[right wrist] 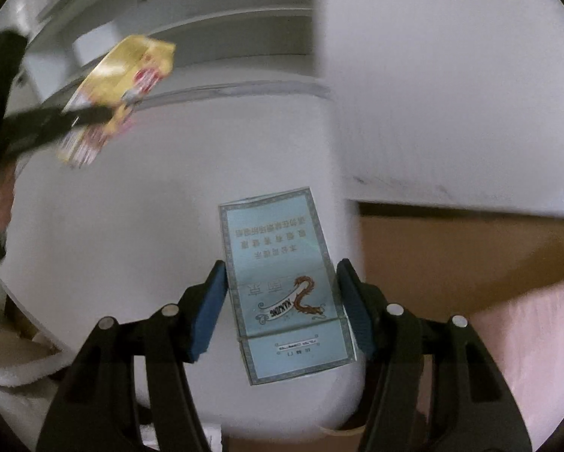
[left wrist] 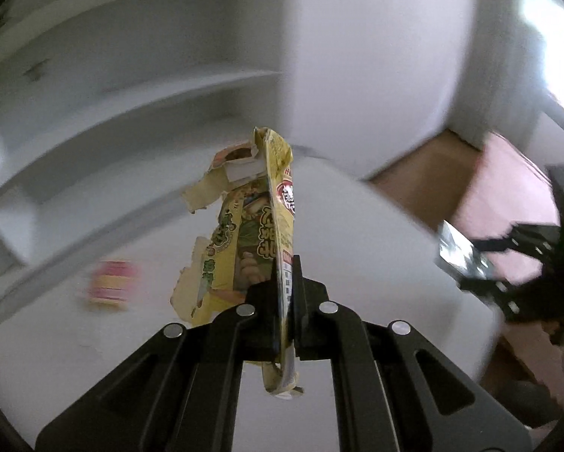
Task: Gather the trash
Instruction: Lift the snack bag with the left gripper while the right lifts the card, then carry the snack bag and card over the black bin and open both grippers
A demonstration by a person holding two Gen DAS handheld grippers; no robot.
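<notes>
Left gripper is clamped on a torn yellow snack carton, held above the white table. Pale blue cigarette pack is framed edge-to-edge by the right gripper pads; actual grip cannot be told.
</notes>
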